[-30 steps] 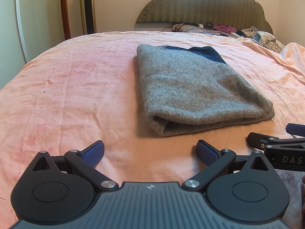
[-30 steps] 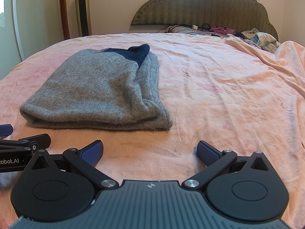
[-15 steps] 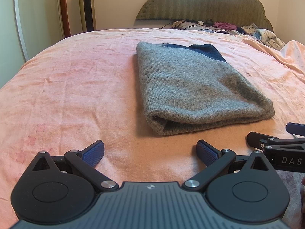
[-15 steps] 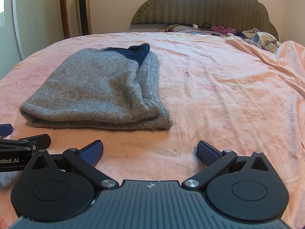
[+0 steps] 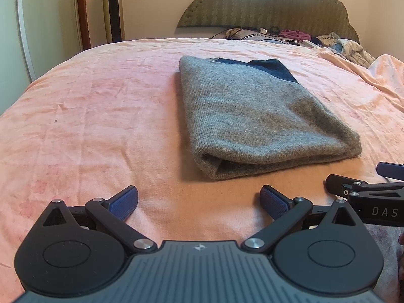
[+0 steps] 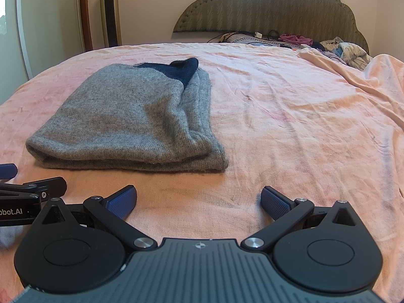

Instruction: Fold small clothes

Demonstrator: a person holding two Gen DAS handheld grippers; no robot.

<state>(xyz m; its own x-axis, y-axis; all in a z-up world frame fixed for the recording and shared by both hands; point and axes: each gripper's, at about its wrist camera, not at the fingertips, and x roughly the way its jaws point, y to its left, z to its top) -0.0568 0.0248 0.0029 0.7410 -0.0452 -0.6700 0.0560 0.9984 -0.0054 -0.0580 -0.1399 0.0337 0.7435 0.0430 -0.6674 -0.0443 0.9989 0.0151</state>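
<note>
From the left wrist, the left gripper (image 5: 199, 199) hovers low over the near edge of the bed (image 5: 88, 116) with its blue pads spread wide and nothing between them, the folded grey sweater (image 5: 252, 116) lying just ahead and a touch to the right, a dark navy part showing at its far end. Over to the right wrist: the right gripper (image 6: 199, 199) is likewise wide apart and empty above the pink sheet, the sweater ahead to its left, a heap of clothes (image 6: 346, 50) by the headboard (image 6: 272, 7).

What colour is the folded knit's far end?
Dark navy on the grey folded knit, clearest in the right wrist view.
</note>
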